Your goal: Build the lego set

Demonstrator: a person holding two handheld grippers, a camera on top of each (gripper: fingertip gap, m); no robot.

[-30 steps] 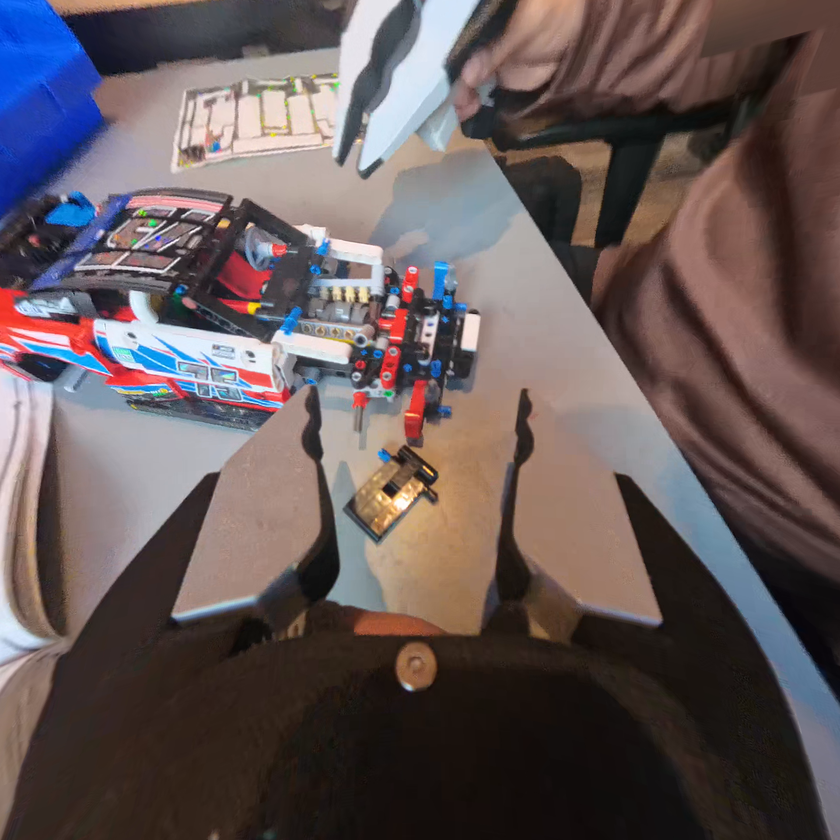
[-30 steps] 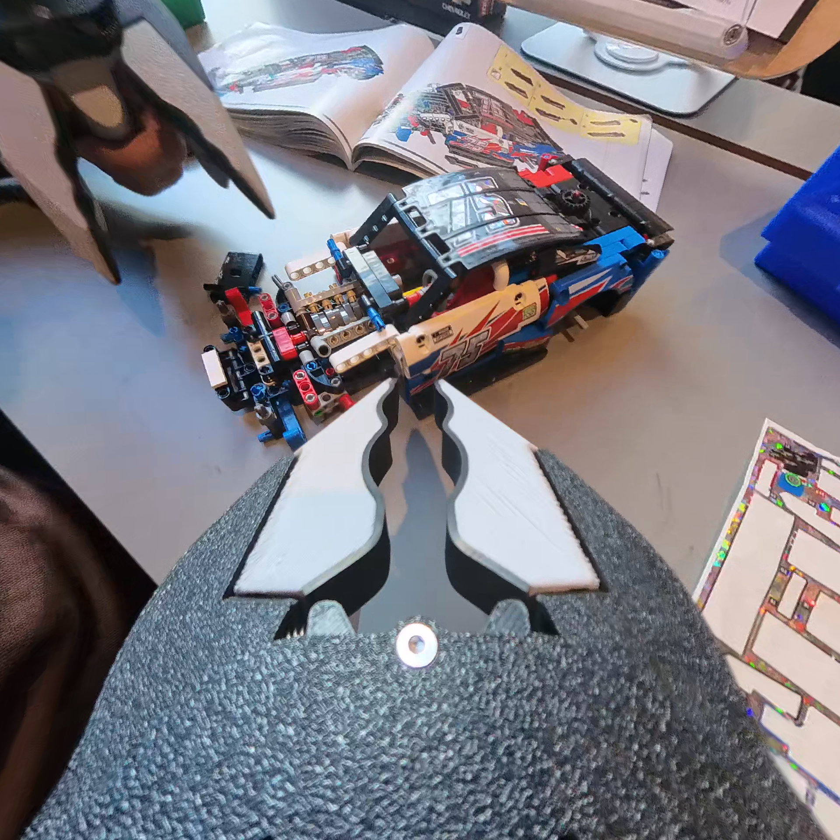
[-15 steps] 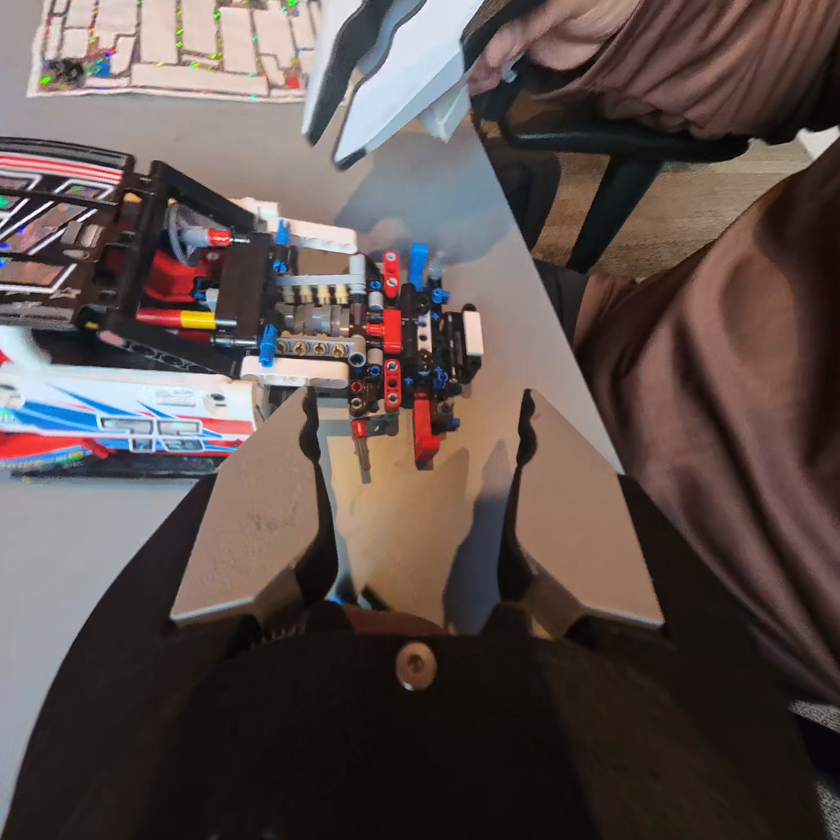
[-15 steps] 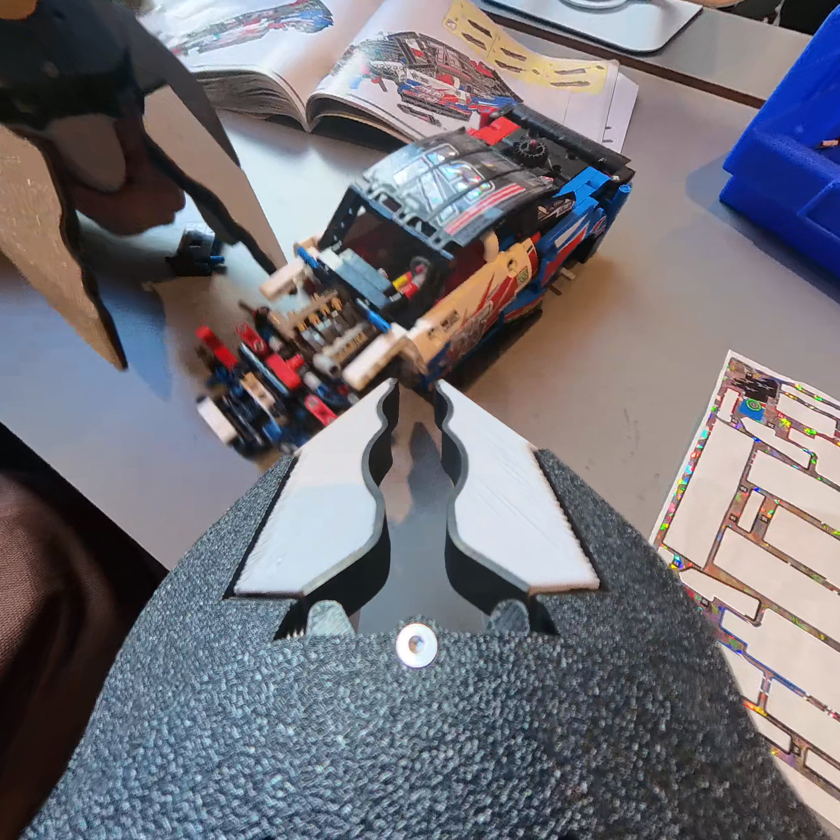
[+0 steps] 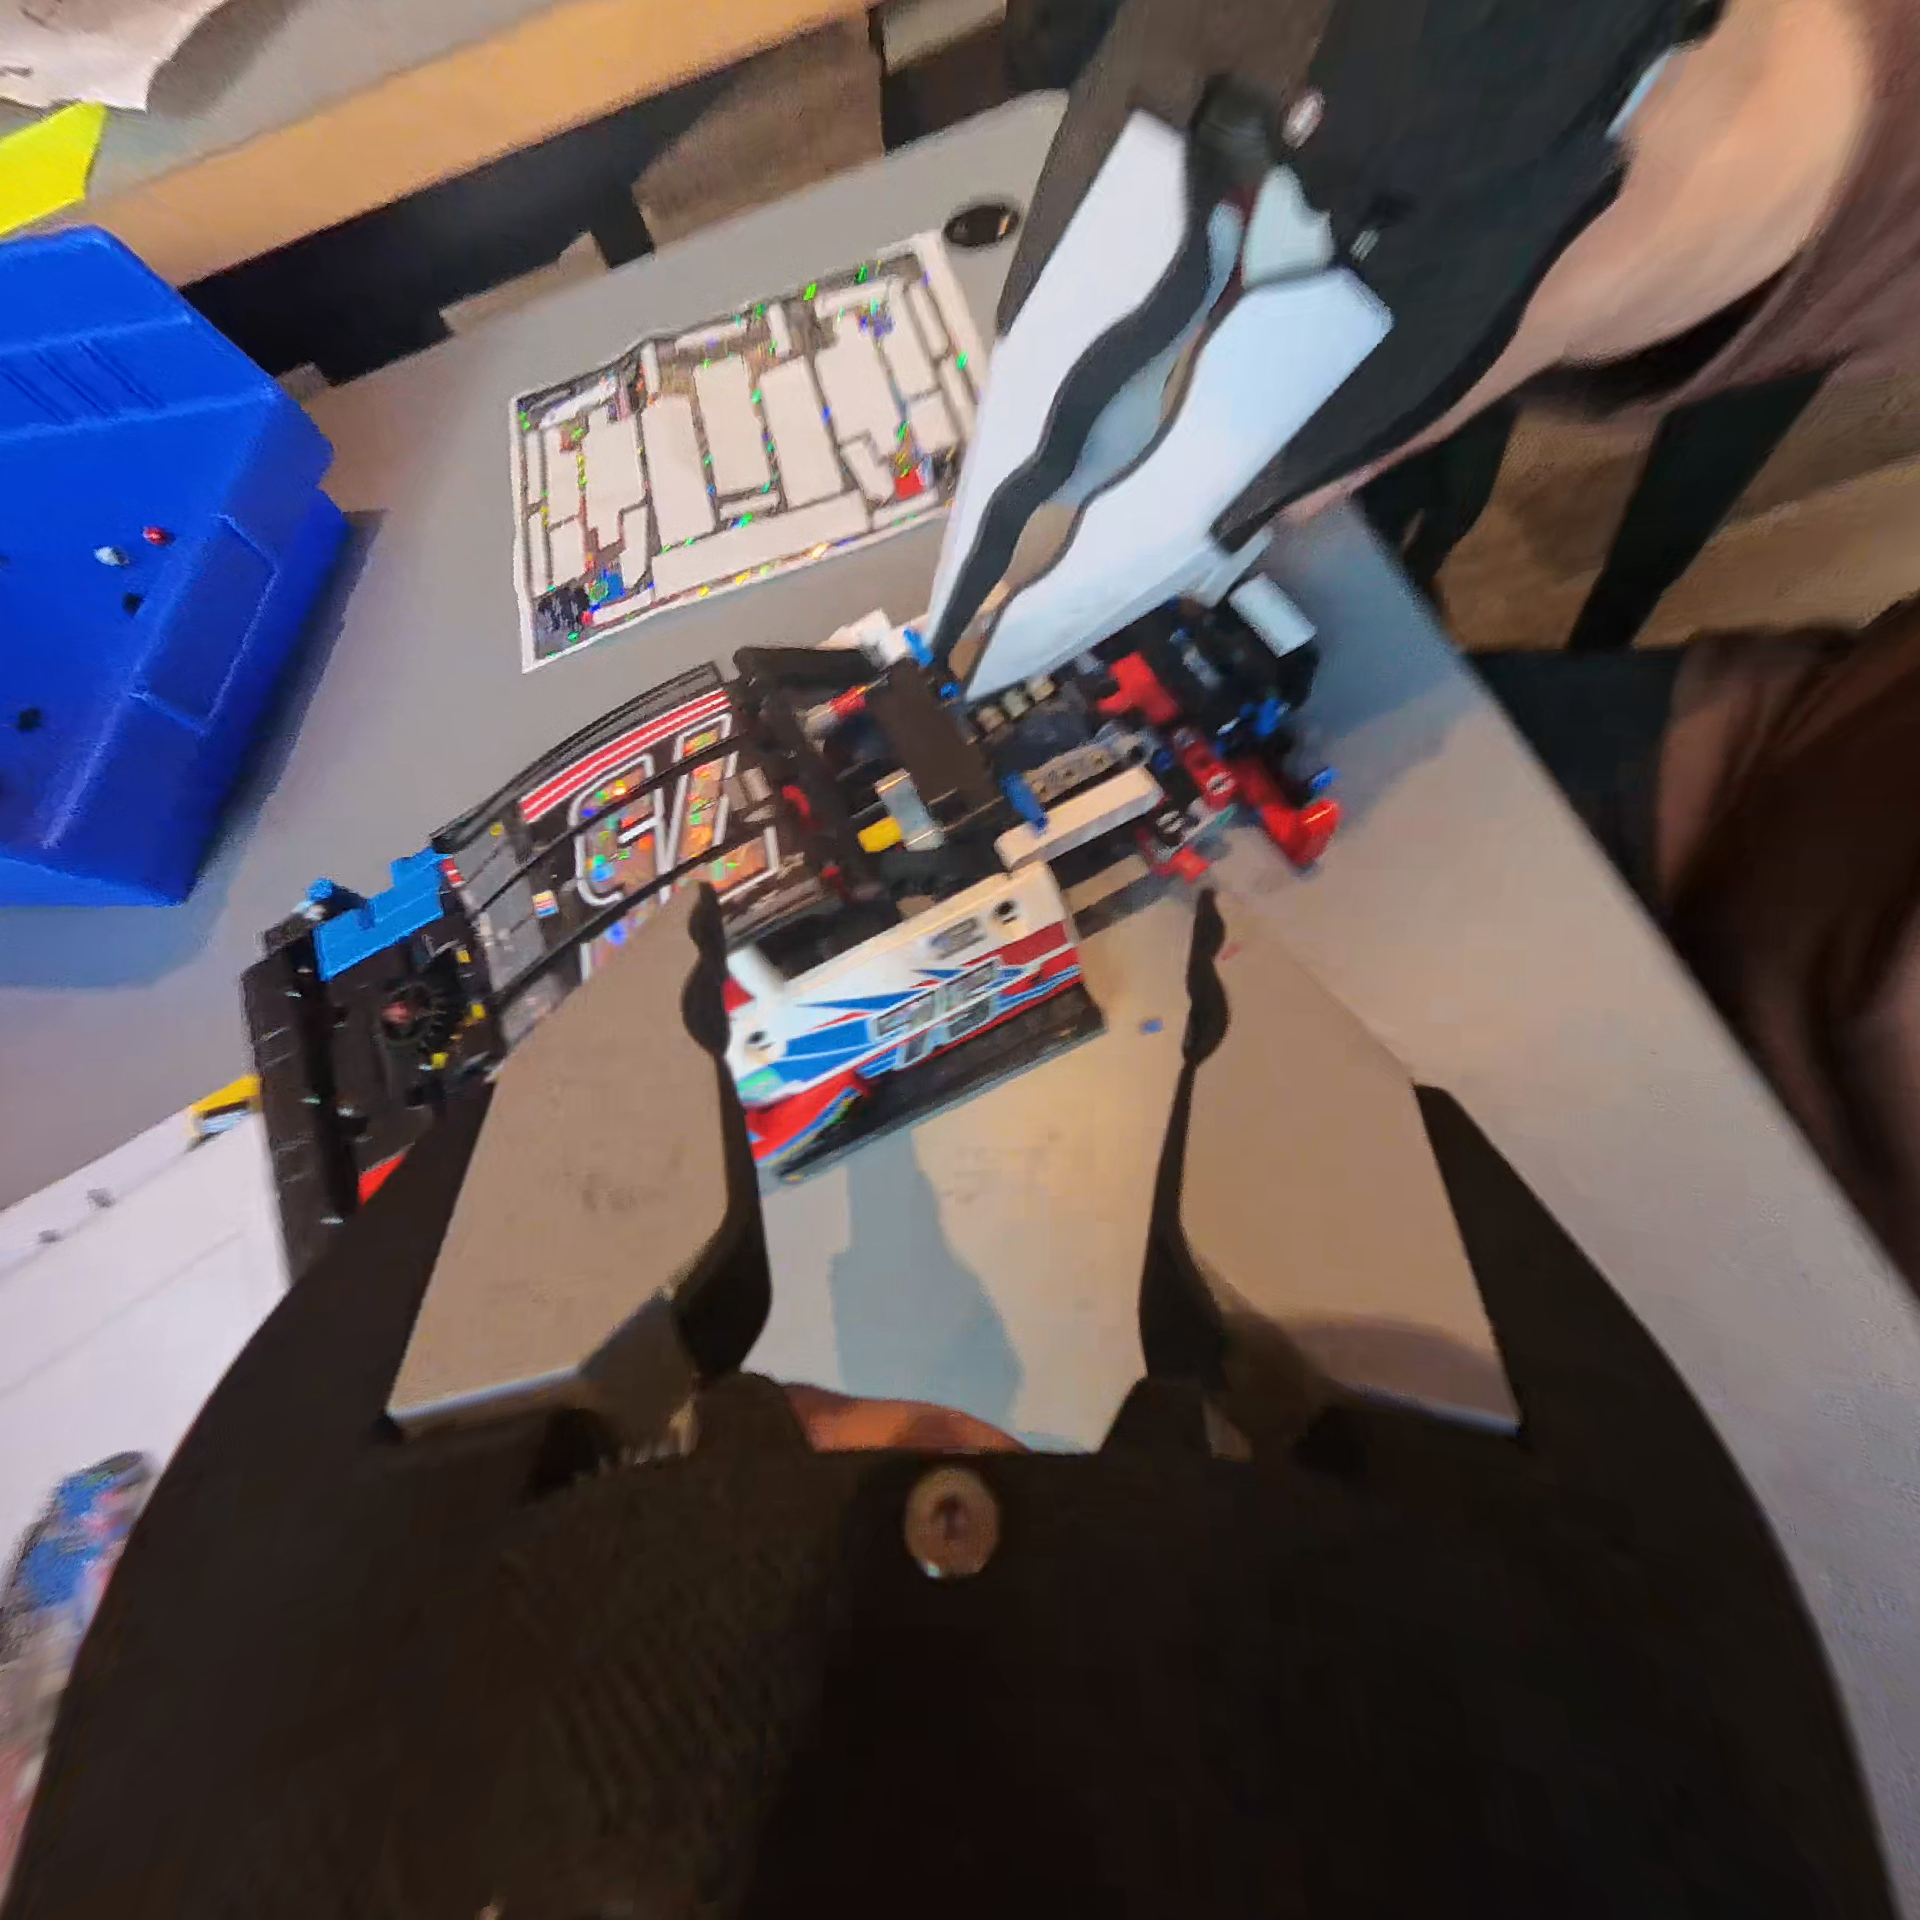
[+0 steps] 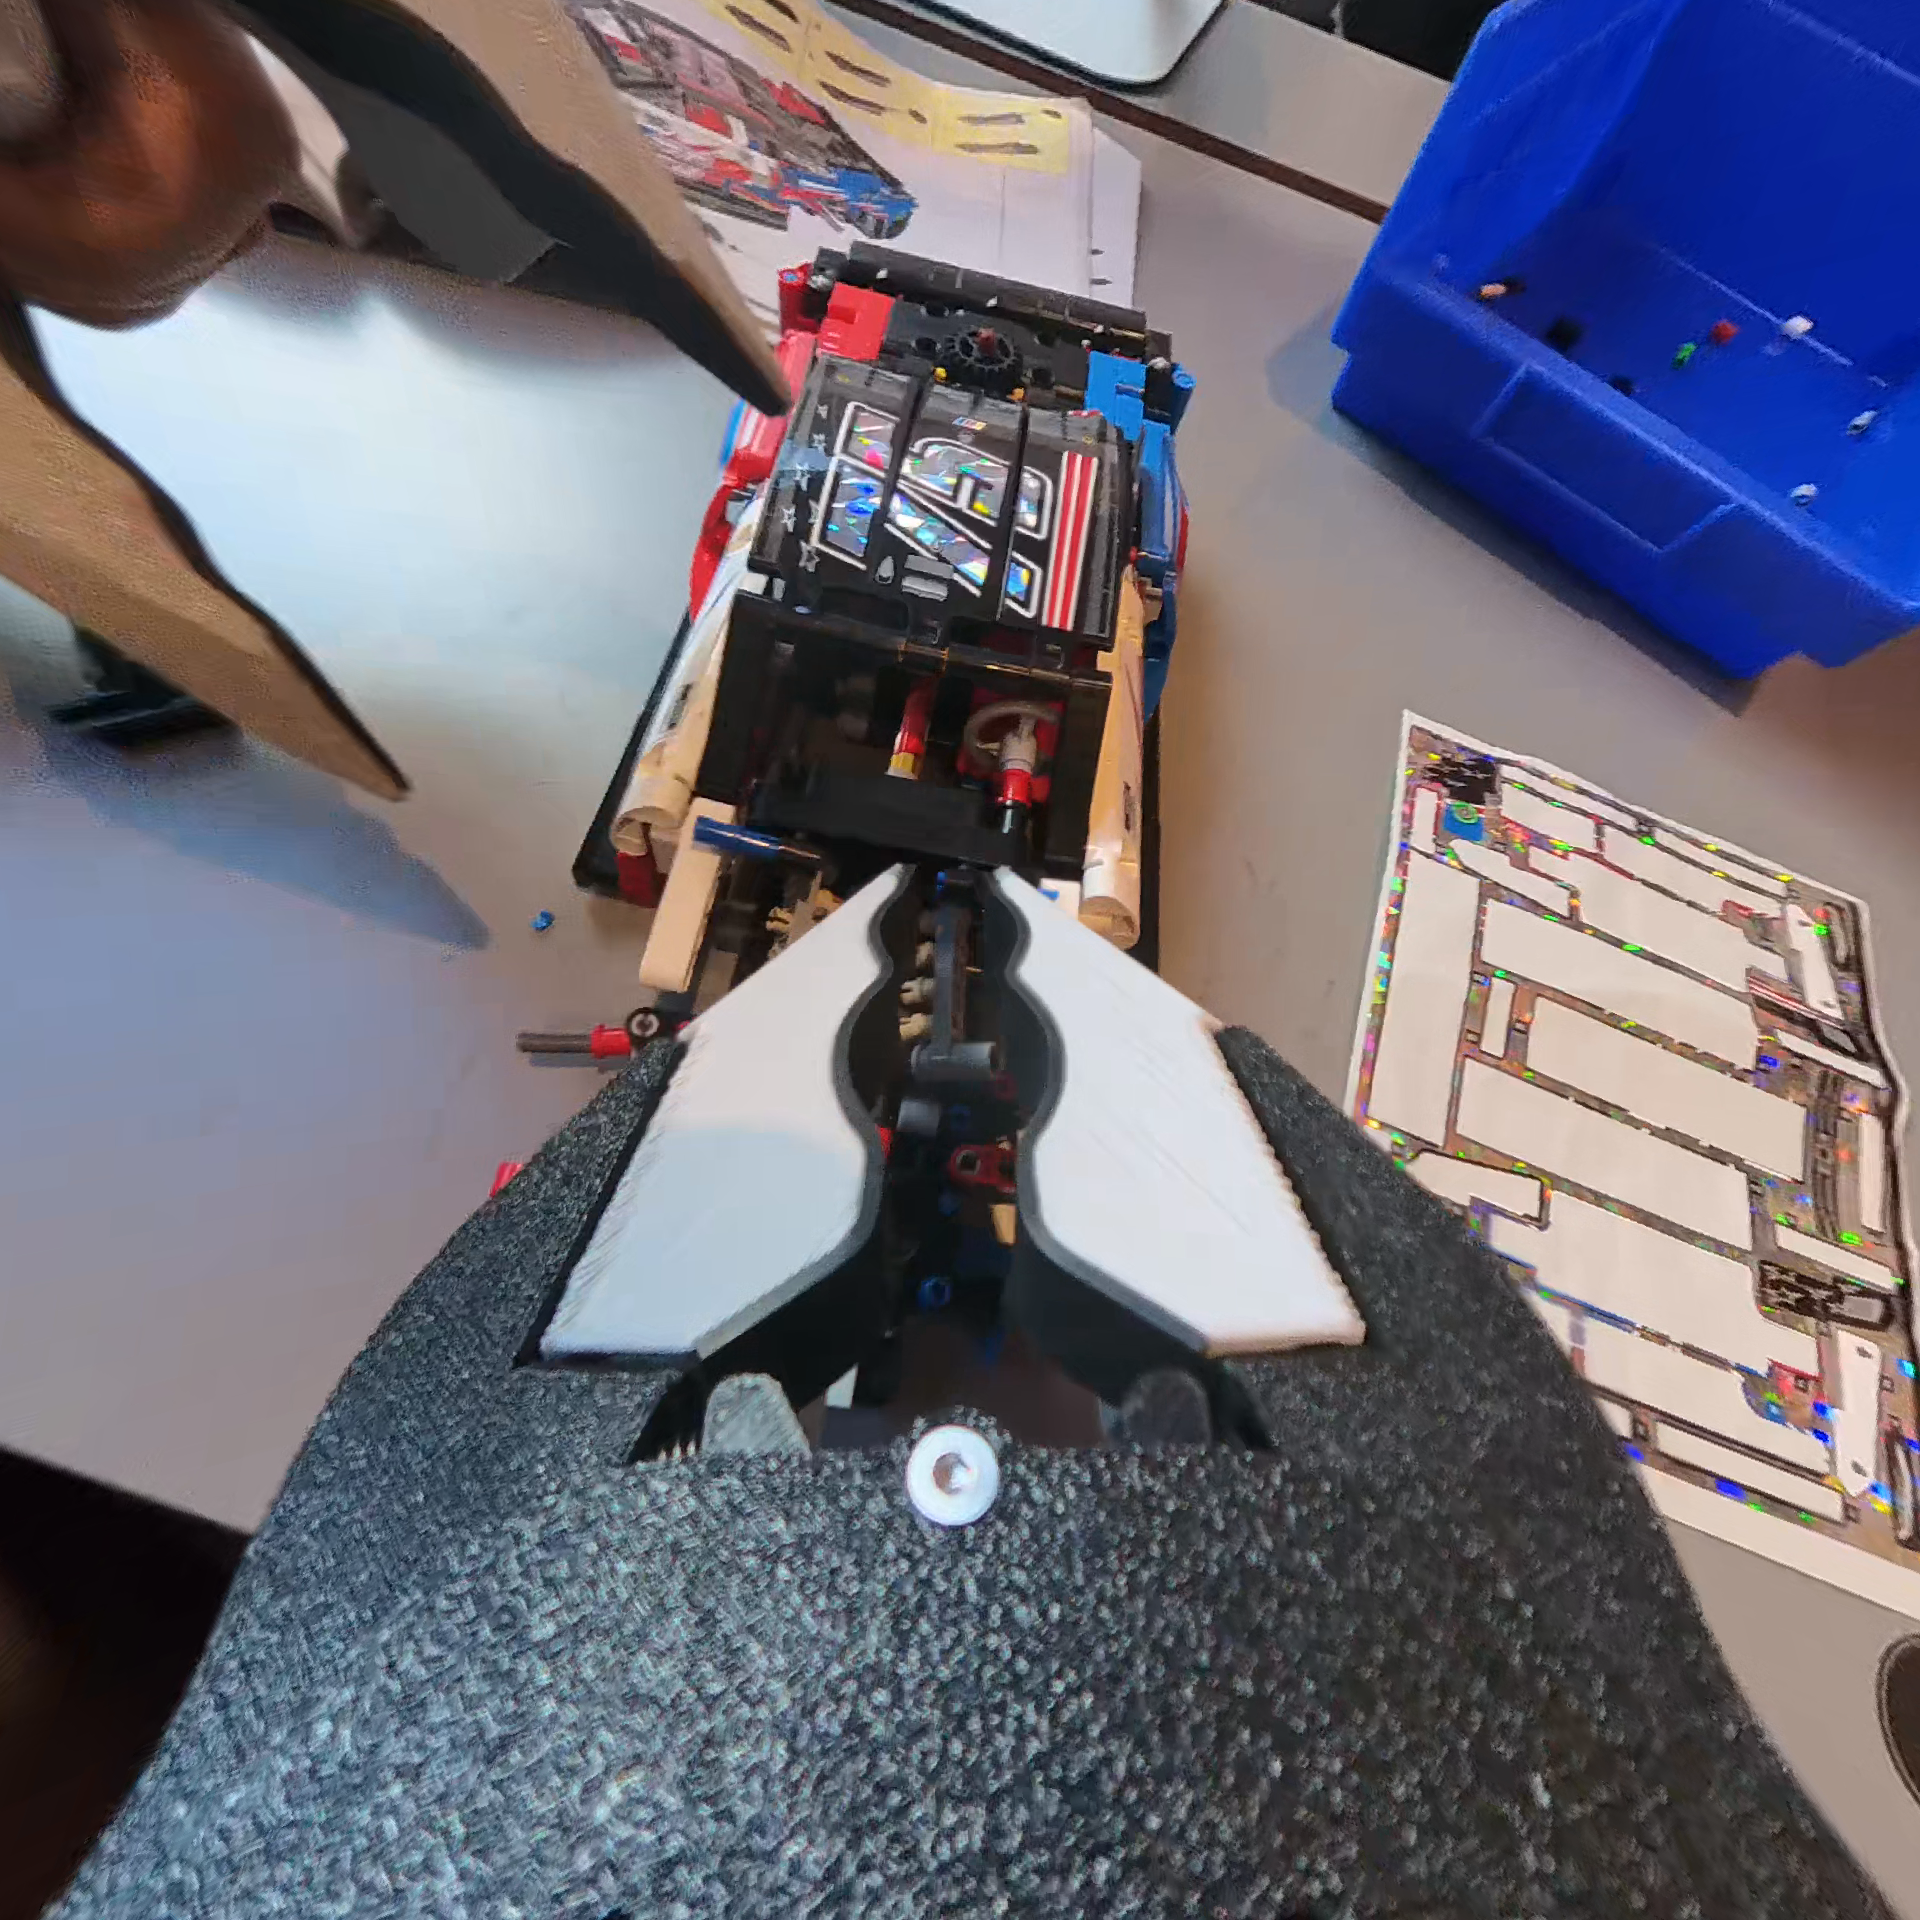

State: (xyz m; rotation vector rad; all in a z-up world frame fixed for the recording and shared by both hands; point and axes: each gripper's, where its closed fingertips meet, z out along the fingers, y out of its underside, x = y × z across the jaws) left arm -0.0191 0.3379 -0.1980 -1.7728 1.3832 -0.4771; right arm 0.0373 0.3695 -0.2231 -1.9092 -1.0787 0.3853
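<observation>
The partly built Lego race car (image 5: 935, 987) stands on the grey table (image 5: 1455, 987), with its open front frame of red, blue and black parts (image 5: 1226, 769) toward the table's right edge. My left gripper (image 5: 956, 914) is open and empty, above the car's white side panel. My right gripper (image 6: 951, 873) has its white fingers nearly together and sits over the front frame just ahead of the cabin; a dark grey beam (image 6: 945, 977) shows in the narrow gap. It also shows in the left wrist view (image 5: 956, 665), tips down on the engine area. The left gripper (image 6: 582, 597) shows at upper left.
A blue bin (image 6: 1662, 364) with a few small parts stands beyond the car. A sticker sheet (image 6: 1642, 1091) lies to its right and an open instruction booklet (image 6: 831, 135) behind it. A small black piece (image 6: 135, 712), a blue pin (image 6: 540, 920) and a red-tipped axle (image 6: 582, 1039) lie loose on the table. About 8 cm separates my left fingertips from my right. My left gripper's tips are some 7 cm from the blue pin (image 6: 540, 920).
My right gripper has swung round to the car's front end and come down onto it, its opening unchanged. My left gripper has moved from the loose black piece toward the car's side, still open.
</observation>
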